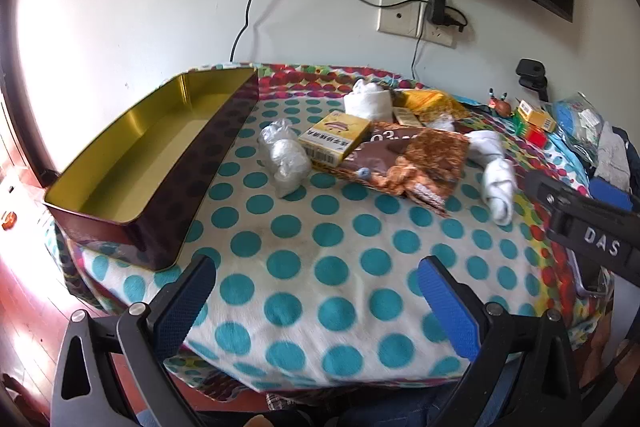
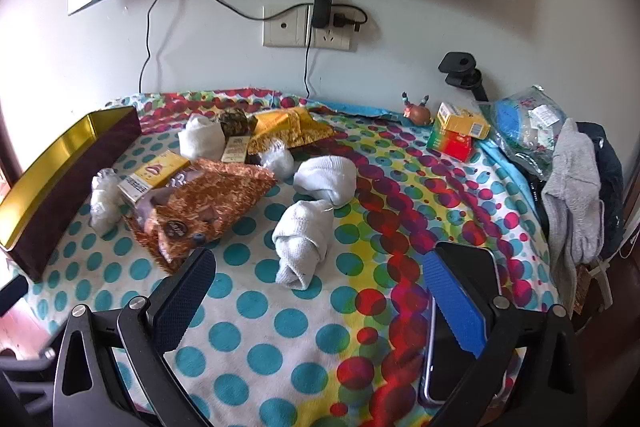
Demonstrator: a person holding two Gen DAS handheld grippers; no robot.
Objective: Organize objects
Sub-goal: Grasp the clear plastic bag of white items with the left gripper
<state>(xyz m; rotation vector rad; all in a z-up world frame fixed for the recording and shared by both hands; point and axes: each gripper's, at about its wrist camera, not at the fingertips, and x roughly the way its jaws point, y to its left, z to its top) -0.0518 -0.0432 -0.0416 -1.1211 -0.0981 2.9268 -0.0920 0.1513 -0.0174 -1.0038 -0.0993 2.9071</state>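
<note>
Both hand-held grippers, left [image 1: 316, 301] and right [image 2: 318, 297], are held wide open and empty. Soft, light rolled socks [image 2: 304, 243] lie near; a grip across the roll's middle is judged best. An empty tin [image 1: 132, 163] stands left on the bench [image 1: 340, 267].

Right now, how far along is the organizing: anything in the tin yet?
Nothing looks done: the open tin is empty, its gold floor bare. Nothing is in hand: left gripper and right gripper are both open over the dotted cloth. Left to sort: yellow box, brown snack bag, knotted white socks, plastic-wrapped bundle.
</note>
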